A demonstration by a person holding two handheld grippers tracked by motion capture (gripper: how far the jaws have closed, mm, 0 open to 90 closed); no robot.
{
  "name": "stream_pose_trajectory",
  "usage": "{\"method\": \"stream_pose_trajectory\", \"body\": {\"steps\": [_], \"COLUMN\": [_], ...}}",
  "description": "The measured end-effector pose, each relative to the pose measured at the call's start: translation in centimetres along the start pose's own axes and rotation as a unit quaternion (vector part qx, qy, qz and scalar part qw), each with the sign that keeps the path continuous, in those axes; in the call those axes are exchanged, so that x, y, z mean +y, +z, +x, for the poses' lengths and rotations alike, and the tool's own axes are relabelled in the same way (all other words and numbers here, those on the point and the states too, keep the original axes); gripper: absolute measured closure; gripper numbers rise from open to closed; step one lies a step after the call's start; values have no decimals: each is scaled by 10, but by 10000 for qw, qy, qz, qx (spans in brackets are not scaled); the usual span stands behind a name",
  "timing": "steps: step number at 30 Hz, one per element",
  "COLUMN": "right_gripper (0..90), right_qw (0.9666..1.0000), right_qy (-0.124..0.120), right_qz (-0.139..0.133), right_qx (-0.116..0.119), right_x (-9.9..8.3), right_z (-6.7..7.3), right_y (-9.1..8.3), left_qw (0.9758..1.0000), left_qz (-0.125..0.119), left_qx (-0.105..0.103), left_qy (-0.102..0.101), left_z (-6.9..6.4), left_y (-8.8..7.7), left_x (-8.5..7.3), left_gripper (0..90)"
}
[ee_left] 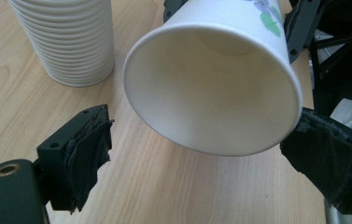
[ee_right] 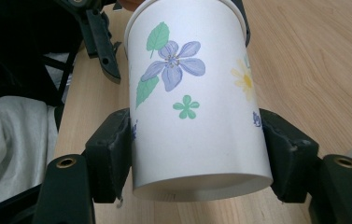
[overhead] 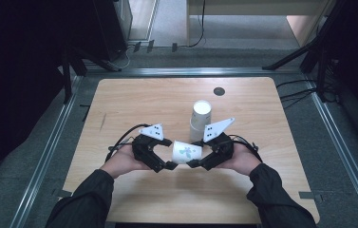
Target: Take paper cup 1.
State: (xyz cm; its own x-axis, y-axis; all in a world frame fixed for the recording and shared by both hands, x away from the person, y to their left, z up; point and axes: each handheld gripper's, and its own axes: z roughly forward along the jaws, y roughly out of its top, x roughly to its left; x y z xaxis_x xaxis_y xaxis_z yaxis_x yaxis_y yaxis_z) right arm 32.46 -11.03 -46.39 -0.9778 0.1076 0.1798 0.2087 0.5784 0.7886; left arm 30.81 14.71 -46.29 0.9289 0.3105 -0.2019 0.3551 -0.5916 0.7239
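Bright tabletop, dark surroundings, sharp focus

cup between both tongs, stack behind

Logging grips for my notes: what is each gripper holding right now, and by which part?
The right gripper clamps the white flower-printed paper cup by its sides near the base. The left gripper holds nothing; its jaws stand open around the cup's rim.

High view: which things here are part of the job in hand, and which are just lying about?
In the job:
- flowered paper cup, clamped near its base by the right hand-held gripper
- left hand-held gripper, jaws open around the cup's rim
- stack of paper cups, upside down behind

Lying about:
- dark round disc at the table's far edge
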Motion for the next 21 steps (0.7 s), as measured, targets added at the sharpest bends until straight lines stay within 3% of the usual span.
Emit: {"method": "stream_pose_trajectory", "body": {"steps": [2, 3, 11, 17, 21], "right_gripper": [336, 336, 336, 336, 336], "right_qw": [10000, 10000, 9998, 9997, 9997], "right_qy": [-25, -12, -19, -20, -29], "right_qz": [-41, -59, -119, -106, -107], "right_qx": [42, 53, 140, 208, 227], "right_x": [0, 0, 0, -1, -1], "right_z": [0, 0, 0, 0, 0], "right_y": [0, 0, -2, -2, -1], "left_qw": [10000, 9998, 9994, 9979, 9978], "left_qz": [-63, -170, -292, -598, -601], "left_qx": [8, -90, -148, -255, -286], "left_qy": [-15, -39, 86, -17, -56], "left_z": [-1, -2, -7, -5, -2], "left_y": [0, 1, 6, 3, 3], "left_x": [-1, -3, -2, -3, -4], "left_gripper": [91, 92, 93, 127, 135]}}
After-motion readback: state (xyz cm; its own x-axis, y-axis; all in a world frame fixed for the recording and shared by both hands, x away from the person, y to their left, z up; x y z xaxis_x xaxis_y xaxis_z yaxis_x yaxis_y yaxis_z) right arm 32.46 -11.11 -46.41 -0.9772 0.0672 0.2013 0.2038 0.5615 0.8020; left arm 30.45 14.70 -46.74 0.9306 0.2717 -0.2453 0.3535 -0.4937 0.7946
